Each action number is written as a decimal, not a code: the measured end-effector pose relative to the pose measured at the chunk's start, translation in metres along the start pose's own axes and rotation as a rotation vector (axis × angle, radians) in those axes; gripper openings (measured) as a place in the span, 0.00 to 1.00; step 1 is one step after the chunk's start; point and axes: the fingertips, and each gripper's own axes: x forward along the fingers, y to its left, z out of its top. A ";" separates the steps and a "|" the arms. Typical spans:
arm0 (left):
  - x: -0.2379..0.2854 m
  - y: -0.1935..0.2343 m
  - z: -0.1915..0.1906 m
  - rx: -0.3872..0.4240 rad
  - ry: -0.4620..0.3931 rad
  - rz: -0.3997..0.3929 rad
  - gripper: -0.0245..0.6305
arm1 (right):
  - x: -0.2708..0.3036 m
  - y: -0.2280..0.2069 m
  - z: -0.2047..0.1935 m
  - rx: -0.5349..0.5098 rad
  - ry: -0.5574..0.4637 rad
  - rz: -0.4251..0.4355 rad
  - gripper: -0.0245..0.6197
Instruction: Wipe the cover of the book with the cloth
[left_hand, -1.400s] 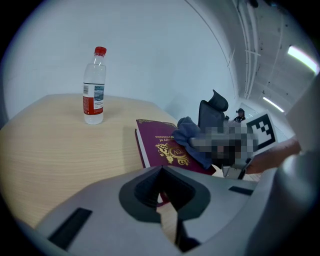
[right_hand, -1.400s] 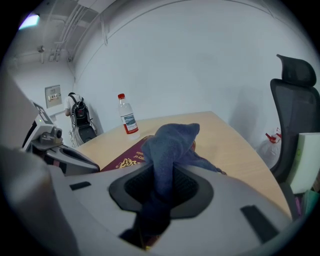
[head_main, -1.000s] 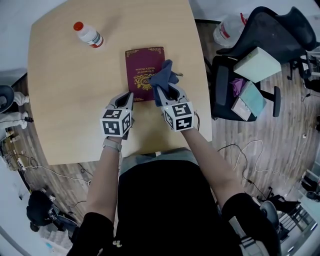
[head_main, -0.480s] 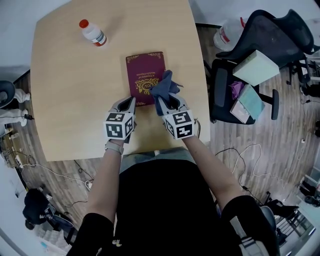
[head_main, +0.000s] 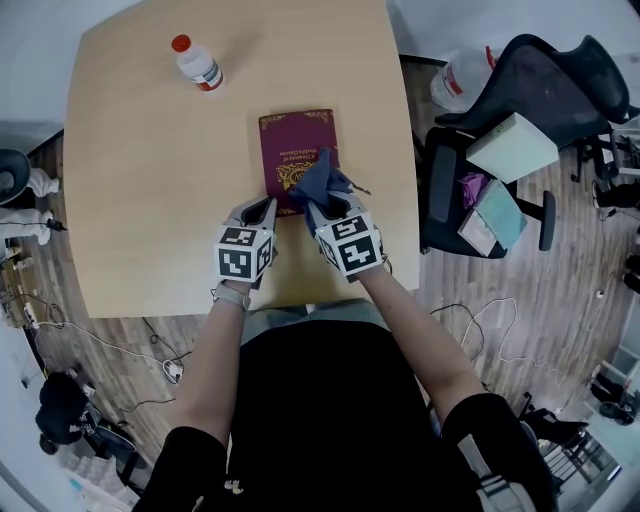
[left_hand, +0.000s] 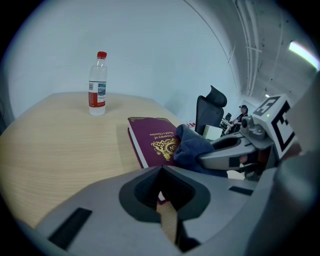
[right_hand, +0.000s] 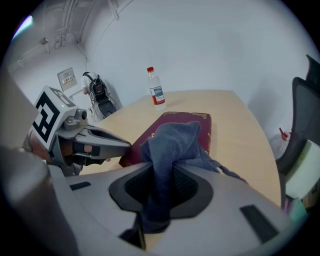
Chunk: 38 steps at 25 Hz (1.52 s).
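Observation:
A maroon book with gold print lies flat on the wooden table; it also shows in the left gripper view and the right gripper view. My right gripper is shut on a dark blue cloth, which bunches over the book's near right part. My left gripper is shut with nothing in it, its tips at the book's near left corner.
A plastic bottle with a red cap stands at the table's far left. To the right of the table is a black office chair with a box and books on it. Cables lie on the wooden floor.
My right gripper has slid the cloth leftward and nearer across the book's lower cover. The left gripper has stayed at the book's near corner.

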 end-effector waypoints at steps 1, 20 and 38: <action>0.000 0.000 0.000 0.008 0.004 0.001 0.07 | 0.002 0.000 0.002 0.001 0.017 0.004 0.19; 0.000 -0.001 0.000 0.030 0.002 -0.017 0.07 | 0.048 -0.023 0.069 0.045 0.045 0.035 0.18; 0.000 -0.003 0.005 0.027 -0.019 -0.053 0.07 | 0.094 -0.058 0.143 0.062 0.008 -0.029 0.18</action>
